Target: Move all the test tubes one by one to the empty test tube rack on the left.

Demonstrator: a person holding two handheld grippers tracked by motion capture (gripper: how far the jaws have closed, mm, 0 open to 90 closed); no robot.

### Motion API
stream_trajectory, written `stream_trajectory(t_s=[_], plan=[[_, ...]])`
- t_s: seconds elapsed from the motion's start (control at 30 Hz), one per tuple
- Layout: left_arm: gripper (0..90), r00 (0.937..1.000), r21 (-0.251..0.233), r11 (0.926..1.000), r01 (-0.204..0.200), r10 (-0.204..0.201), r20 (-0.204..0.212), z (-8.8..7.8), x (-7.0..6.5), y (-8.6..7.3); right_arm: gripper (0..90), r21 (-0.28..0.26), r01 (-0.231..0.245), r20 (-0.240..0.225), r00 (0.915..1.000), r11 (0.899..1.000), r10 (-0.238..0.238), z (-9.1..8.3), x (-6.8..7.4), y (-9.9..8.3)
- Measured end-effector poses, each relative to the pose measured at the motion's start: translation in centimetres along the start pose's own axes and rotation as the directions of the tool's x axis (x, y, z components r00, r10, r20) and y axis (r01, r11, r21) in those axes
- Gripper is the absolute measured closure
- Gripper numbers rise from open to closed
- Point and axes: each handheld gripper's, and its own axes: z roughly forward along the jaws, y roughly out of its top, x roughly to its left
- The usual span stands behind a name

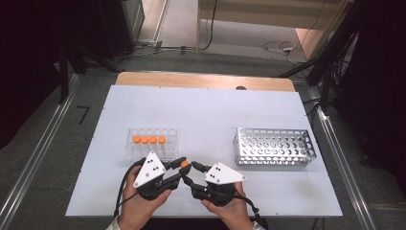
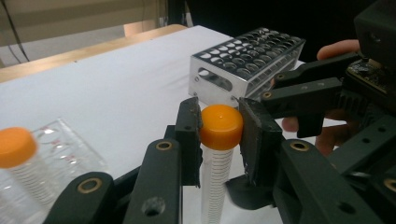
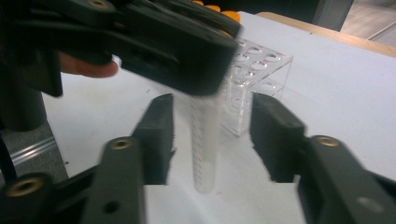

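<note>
A: White tabletop (image 1: 206,110), bare at centre. Clear rack (image 1: 152,144) with four orange-capped tubes on the left, empty metal rack (image 1: 274,146) on the right, well apart.

B: And the tube in play?

A: Orange-capped tube (image 2: 219,154) hangs upright, long axis vertical, near the front edge between both hands. Left gripper (image 2: 219,133) clenched on its cap.

B: Right gripper?

A: Right gripper (image 3: 211,135) released; pads stand off either side of the tube's barrel, not touching. Metal rack lies off to the right, open table between. Judgement: left hand carries it there.
</note>
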Motion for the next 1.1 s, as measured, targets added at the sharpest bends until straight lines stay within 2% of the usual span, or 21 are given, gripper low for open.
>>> stream_trajectory(t_s=[0.07, 0.17, 0.33, 0.5, 0.7, 0.83, 0.9, 1.03, 1.1], plan=[[70.3, 0.9998, -0.003, 0.9999, 0.014, -0.014, -0.015, -0.7, 0.6, 0.3, 35.5, -0.009, -0.017, 0.006, 0.9998, 1.0, 0.017, -0.4, -0.4, 0.0], [70.3, 0.9988, -0.012, 0.9995, 0.029, -0.03, -0.04, -1.8, 1.5, 0.6, 32.2, -0.018, -0.036, 0.022, 0.9991, 0.999, 0.037, -1.1, -1.3, -0.1], [70.3, 0.9941, -0.033, 0.9978, 0.057, -0.06, -0.09, -3.6, 3.1, 1.0, 31.3, -0.019, -0.072, 0.049, 0.9961, 0.997, 0.073, -2.3, -3.0, -0.8], [70.3, 0.9863, -0.041, 0.9958, 0.082, -0.087, -0.14, -5.4, 4.8, 1.2, 31.4, -0.024, -0.1, 0.09, 0.9906, 0.995, 0.102, -3.4, -4.5, -1.4], [70.3, 0.9723, -0.063, 0.9931, 0.1, -0.11, -0.206, -7.0, 6.7, 1.0, 31.6, -0.04, -0.113, 0.12, 0.9858, 0.993, 0.117, -4.5, -5.5, -1.5], [70.3, 0.958, -0.073, 0.9927, 0.097, -0.113, -0.264, -7.8, 7.8, 1.1, 31.7, -0.044, -0.123, 0.133, 0.9828, 0.991, 0.128, -4.9, -6.0, -1.6], [70.3, 0.9507, -0.082, 0.9924, 0.092, -0.112, -0.289, -8.0, 8.2, 1.2, 31.8, -0.042, -0.123, 0.132, 0.983, 0.992, 0.128, -4.9, -6.1, -1.7], [70.3, 0.9412, -0.087, 0.9926, 0.085, -0.108, -0.32, -8.2, 8.8, 1.3, 31.9, -0.036, -0.127, 0.133, 0.9825, 0.991, 0.13, -4.7, -6.1, -1.7], [70.3, 0.9345, -0.086, 0.9929, 0.082, -0.107, -0.34, -8.2, 9.3, 1.4, 32.0, -0.035, -0.126, 0.133, 0.9827, 0.991, 0.13, -4.7, -6.1, -1.7]])
